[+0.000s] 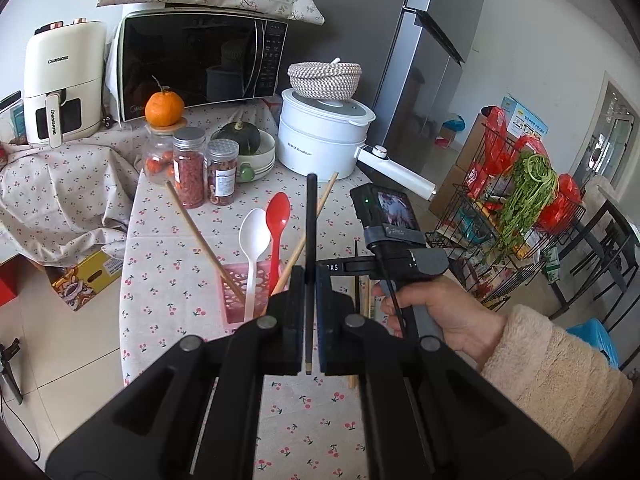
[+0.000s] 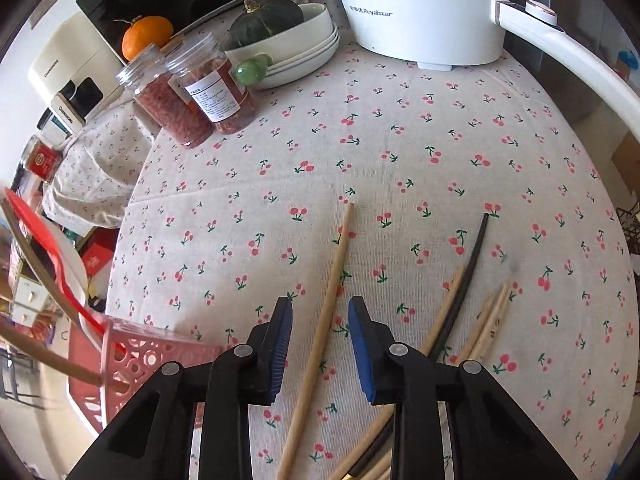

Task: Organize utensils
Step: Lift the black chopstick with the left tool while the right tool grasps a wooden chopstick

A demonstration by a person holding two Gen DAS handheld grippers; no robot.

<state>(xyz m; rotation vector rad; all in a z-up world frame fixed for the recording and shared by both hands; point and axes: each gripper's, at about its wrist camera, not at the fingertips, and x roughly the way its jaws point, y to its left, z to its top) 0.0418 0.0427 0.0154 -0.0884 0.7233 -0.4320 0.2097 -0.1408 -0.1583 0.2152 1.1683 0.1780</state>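
My left gripper (image 1: 310,276) is shut on a black chopstick (image 1: 311,220) that stands upright between its pads, just above the table. Behind it, a pink perforated basket (image 1: 234,308) holds a white spoon (image 1: 254,232), a red spoon (image 1: 277,212) and wooden chopsticks (image 1: 196,232). My right gripper (image 2: 320,312) points down at the cherry-print tablecloth (image 2: 400,140). It is open and straddles a wooden chopstick (image 2: 332,292) lying flat, its pads clear of it. To its right lie another black chopstick (image 2: 468,276) and several wooden ones (image 2: 492,320). The basket (image 2: 152,356) sits at its left.
A white electric pot (image 1: 320,136), two jars (image 1: 204,176), a bowl holding a green squash (image 1: 244,148), a microwave (image 1: 200,56) and an air fryer (image 1: 64,80) crowd the table's far end. A wire rack of vegetables (image 1: 520,208) stands right of the table. A hand (image 1: 432,312) holds the right gripper's handle.
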